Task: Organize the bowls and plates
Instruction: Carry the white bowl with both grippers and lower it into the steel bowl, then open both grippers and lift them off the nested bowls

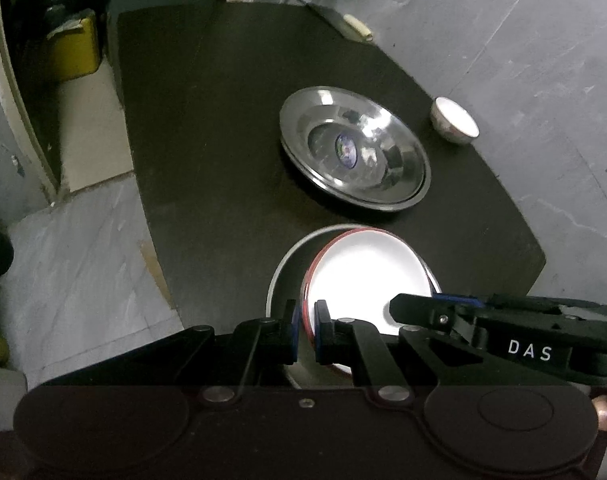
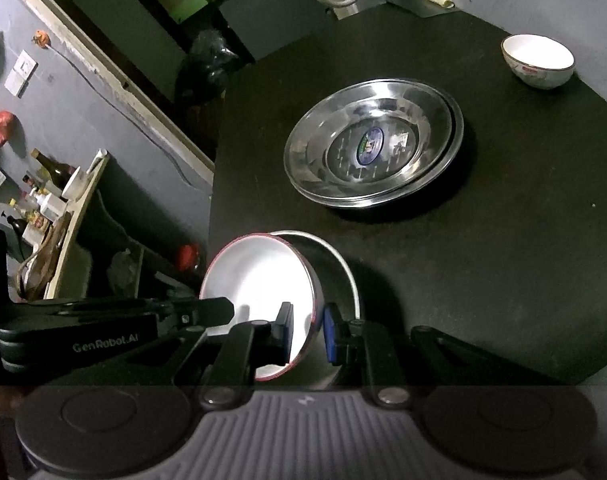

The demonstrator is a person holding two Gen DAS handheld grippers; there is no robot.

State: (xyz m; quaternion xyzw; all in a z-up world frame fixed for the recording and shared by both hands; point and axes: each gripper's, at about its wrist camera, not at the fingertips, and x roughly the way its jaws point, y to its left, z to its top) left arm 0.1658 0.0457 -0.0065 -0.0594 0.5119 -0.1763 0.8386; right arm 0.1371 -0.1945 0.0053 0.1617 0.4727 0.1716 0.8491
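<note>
1. Left wrist view: the left gripper (image 1: 305, 330) is clenched on the near-left rim of the red-rimmed white plate (image 1: 367, 276), one pad on each side of the thin edge. The right gripper (image 1: 435, 308) reaches in from the right and is clamped on the same plate's opposite rim.
2. The plate sits tilted inside a grey-rimmed metal dish (image 1: 287, 264), which lies on the dark worktop (image 1: 207, 140) nearer the camera than the stacked steel bowls (image 1: 353, 148).
3. My judgement: with two grips on one plate, both hands should move level and together, so the plate neither twists nor scrapes the dish under it.
4. A small white ceramic bowl (image 1: 454, 120) stands to the right of the steel bowls, near the worktop's edge.
5. Right wrist view: the right gripper (image 2: 308, 332) pinches the plate's (image 2: 259, 276) near-right rim; the left gripper (image 2: 219, 308) comes in from the left onto the far side.
6. Materials: the plate looks glossy, smooth and shallow, likely slippery in a thin-edge pinch. The metal dish (image 2: 343, 268) is matte inside. The steel bowls (image 2: 373, 144) are mirror-bright, wide and nested, with an oval label in the bottom. The ceramic bowl (image 2: 537, 60), beyond them to the right, is deep, with a thin dark rim line.
</note>
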